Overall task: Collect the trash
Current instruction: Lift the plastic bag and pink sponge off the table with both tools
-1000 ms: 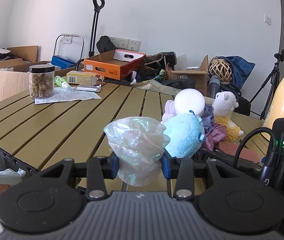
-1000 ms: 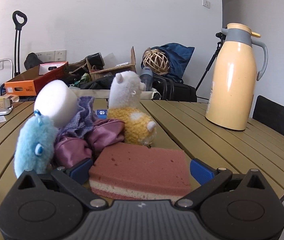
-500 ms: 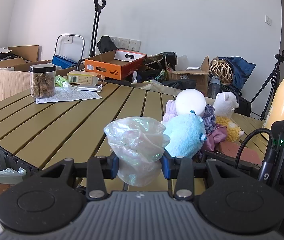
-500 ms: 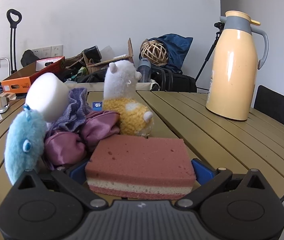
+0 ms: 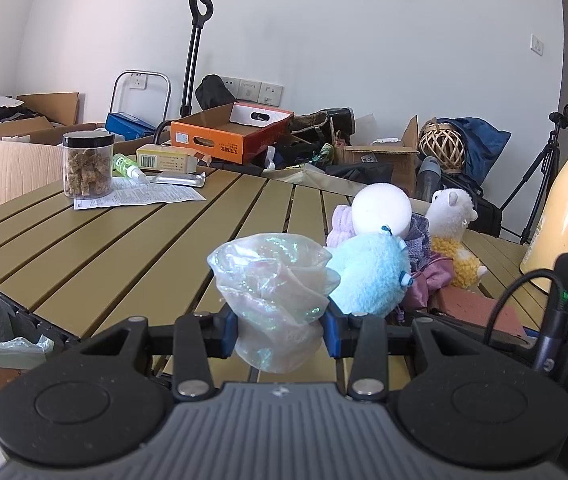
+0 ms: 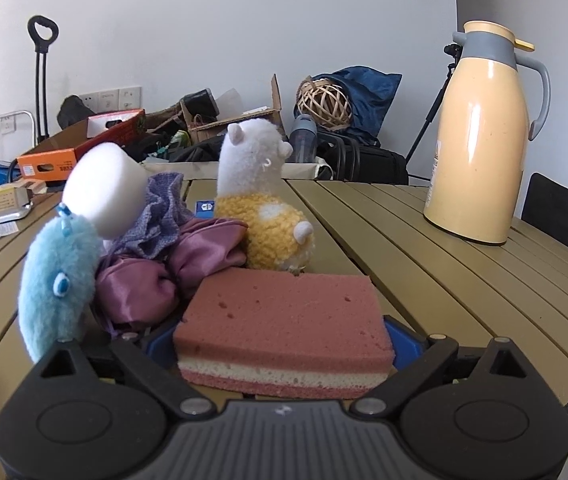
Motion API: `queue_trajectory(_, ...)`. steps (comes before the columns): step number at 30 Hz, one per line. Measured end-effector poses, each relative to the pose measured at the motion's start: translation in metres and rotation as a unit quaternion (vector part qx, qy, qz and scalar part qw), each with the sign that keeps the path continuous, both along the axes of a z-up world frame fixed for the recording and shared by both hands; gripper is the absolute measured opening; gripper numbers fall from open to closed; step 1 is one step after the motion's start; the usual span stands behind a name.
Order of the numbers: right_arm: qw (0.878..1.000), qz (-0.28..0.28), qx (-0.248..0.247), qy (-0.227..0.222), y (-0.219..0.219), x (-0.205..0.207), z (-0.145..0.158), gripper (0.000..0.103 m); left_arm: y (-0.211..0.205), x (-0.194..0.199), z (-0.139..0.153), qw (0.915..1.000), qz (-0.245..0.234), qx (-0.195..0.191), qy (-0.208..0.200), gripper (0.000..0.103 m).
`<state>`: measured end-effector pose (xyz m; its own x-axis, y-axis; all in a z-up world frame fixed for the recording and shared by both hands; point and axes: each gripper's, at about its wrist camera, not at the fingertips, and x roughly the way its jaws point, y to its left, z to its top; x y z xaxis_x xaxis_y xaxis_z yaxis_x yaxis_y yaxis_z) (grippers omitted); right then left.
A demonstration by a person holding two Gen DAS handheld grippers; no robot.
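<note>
Left gripper (image 5: 280,330): your blue pads are clamped on a crumpled, iridescent plastic bag (image 5: 274,300); it bulges above the jaws and hangs a little below them, clear of the table (image 5: 132,248).
Right gripper (image 6: 282,344): your jaws have just been closing from their widest around the pink sponge (image 6: 284,328). A blue pad sits at each end of it; whether either pad presses on it, you cannot tell.
Pink sponge: lying flat on the slats, pink over a pale middle layer, straight ahead at your 12 o'clock and close in.
Soft pile: in the right wrist view, a blue plush (image 6: 58,276) at 10 o'clock, purple satin cloth (image 6: 172,268) beside it, a white foam block (image 6: 104,194) propped on top, and a white-and-yellow plush animal (image 6: 262,216) just past the sponge.
Thermos (image 6: 481,140): tall, cream with a grey handle, upright at your 2 o'clock, well apart from the pile.
Far corner of the table: in the left wrist view, at 10 o'clock, a jar of brown chunks (image 5: 88,164) stands on a printed sheet (image 5: 140,196).
Bin liner (image 5: 0,344): grey-green plastic shows below the table edge at your left hand's 9 o'clock.
</note>
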<state>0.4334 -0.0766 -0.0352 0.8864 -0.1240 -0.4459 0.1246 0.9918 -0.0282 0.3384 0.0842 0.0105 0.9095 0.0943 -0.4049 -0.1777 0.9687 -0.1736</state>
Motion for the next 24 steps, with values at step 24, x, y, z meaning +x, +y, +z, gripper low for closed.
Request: queue_trajectory(24, 0.995, 0.071, -0.011, -0.070, -0.025, -0.069, 0.026, 0.098, -0.014, -0.020, 0.009, 0.9995, -0.015, 0.004, -0.029, 0.041)
